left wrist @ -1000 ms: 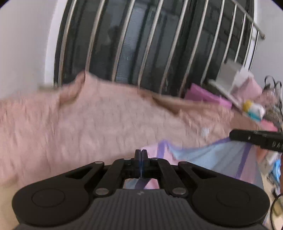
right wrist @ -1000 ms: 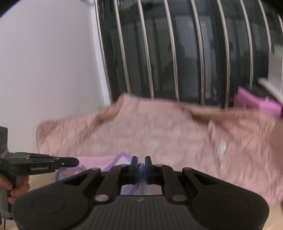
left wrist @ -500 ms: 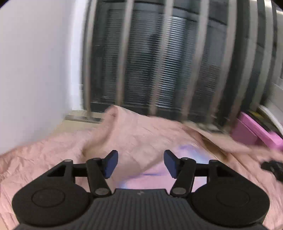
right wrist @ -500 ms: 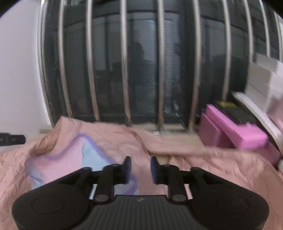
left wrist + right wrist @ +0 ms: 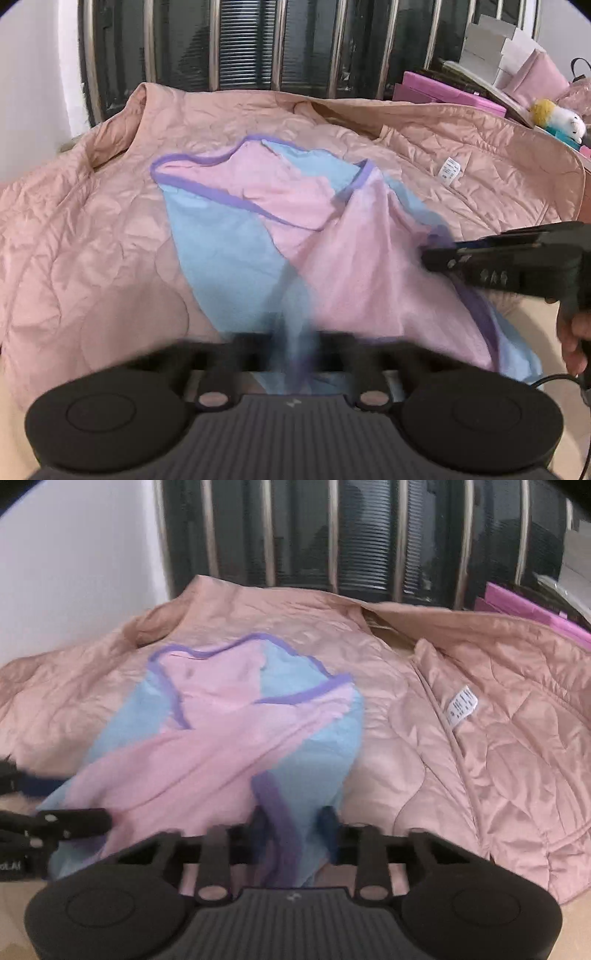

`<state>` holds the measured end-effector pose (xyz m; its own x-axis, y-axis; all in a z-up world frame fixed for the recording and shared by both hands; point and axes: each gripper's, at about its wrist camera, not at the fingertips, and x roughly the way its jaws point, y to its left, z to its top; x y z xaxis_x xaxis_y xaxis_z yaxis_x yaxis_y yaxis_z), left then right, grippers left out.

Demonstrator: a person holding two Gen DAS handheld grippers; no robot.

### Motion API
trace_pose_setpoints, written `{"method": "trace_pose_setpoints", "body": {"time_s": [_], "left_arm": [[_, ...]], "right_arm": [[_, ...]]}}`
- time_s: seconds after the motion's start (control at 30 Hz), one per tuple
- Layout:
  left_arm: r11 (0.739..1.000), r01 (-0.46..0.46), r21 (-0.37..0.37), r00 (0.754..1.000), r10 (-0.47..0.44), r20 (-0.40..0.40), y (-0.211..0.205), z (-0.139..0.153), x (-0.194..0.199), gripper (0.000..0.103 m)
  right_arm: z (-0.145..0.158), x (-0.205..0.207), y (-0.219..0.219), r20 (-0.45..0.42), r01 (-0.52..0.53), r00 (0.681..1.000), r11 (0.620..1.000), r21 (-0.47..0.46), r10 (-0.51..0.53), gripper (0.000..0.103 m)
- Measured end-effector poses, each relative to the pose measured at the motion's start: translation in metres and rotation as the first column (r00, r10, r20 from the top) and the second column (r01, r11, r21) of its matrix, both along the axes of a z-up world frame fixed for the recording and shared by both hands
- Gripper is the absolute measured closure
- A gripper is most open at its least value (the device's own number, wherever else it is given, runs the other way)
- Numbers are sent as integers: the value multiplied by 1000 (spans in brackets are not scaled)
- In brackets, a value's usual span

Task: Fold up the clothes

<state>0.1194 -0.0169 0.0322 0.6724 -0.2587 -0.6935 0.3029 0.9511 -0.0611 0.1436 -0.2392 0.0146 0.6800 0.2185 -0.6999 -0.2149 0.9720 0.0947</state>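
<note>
- Garment [image 5: 295,229]: pink and light-blue cloth piece with purple binding along its edges; lay crumpled on top of a spread quilted jacket, its near end drawn up toward both grippers.
- Left gripper [image 5: 295,354]: fingers blurred, closed on a bunched fold of the garment's blue and purple edge at the bottom of its own view. Also seen at the left edge of the right wrist view, against the garment's pink side.
- Right gripper [image 5: 291,823]: fingers blurred, closed on the purple-bound blue edge of the garment. In the left wrist view it entered from the right, its tips touching the garment's purple hem.
- Hand [image 5: 574,332]: partly seen at the right edge, wrapped around the right gripper's handle.
- Quilted jacket [image 5: 92,240]: dusty pink, wrinkled, spread wide under the garment; white care label [image 5: 461,703] on its inner side, right of the garment.
- Window bars [image 5: 214,44]: metal, upright, in front of dark louvres behind the jacket.
- Pink boxes [image 5: 443,92]: stacked at far right.
- Plush toy [image 5: 557,120]: white and yellow, near the boxes.
</note>
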Motion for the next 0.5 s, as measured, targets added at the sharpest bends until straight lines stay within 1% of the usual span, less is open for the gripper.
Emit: {"method": "trace_pose_setpoints", "body": {"time_s": [0.03, 0.1, 0.13, 0.2, 0.23, 0.27, 0.3, 0.33, 0.37, 0.4, 0.43, 0.47, 0.5], "left_arm": [[1000, -11, -13, 1000, 11, 26, 6, 3, 2, 100], [998, -70, -8, 993, 70, 92, 16, 17, 12, 100], [995, -99, -7, 987, 100, 125, 21, 25, 18, 100], [988, -152, -7, 972, 151, 180, 31, 37, 29, 100], [985, -172, -17, 964, 172, 203, 35, 40, 33, 95], [982, -186, -27, 961, 187, 203, 38, 41, 34, 75], [979, -199, -36, 958, 202, 202, 42, 41, 34, 62], [977, -211, -42, 955, 215, 203, 46, 43, 26, 47], [974, -222, -49, 952, 228, 205, 49, 45, 18, 44], [976, -206, -72, 952, 217, 215, 54, 46, 4, 44], [978, -186, -90, 962, 200, 184, 54, 44, -5, 44], [980, -166, -109, 972, 181, 152, 55, 42, -14, 45], [981, -146, -128, 979, 162, 121, 55, 40, -23, 45]], "right_arm": [[2, 2, -5, 3, 2, 1000, 999, 34, -2, 99], [10, 3, -16, 25, 7, 1000, 995, 102, -9, 101], [16, 3, -22, 42, 29, 999, 992, 120, -34, 102], [24, 6, -39, 65, 113, 990, 984, 135, -123, 101], [23, 8, -48, 55, 149, 986, 978, 143, -158, 101], [21, 11, -55, 38, 179, 982, 972, 150, -187, 101], [18, 12, -59, 20, 198, 979, 970, 139, -203, 95], [18, 7, -60, 19, 212, 976, 970, 120, -216, 89], [20, -5, -56, 41, 202, 977, 973, 108, -207, 87], [23, -18, -52, 69, 178, 980, 979, 99, -185, 81], [26, -31, -48, 97, 154, 982, 984, 89, -163, 69], [29, -45, -43, 119, 110, 986, 989, 101, -121, 63], [31, -55, -38, 121, 61, 990, 990, 125, -76, 54]]}}
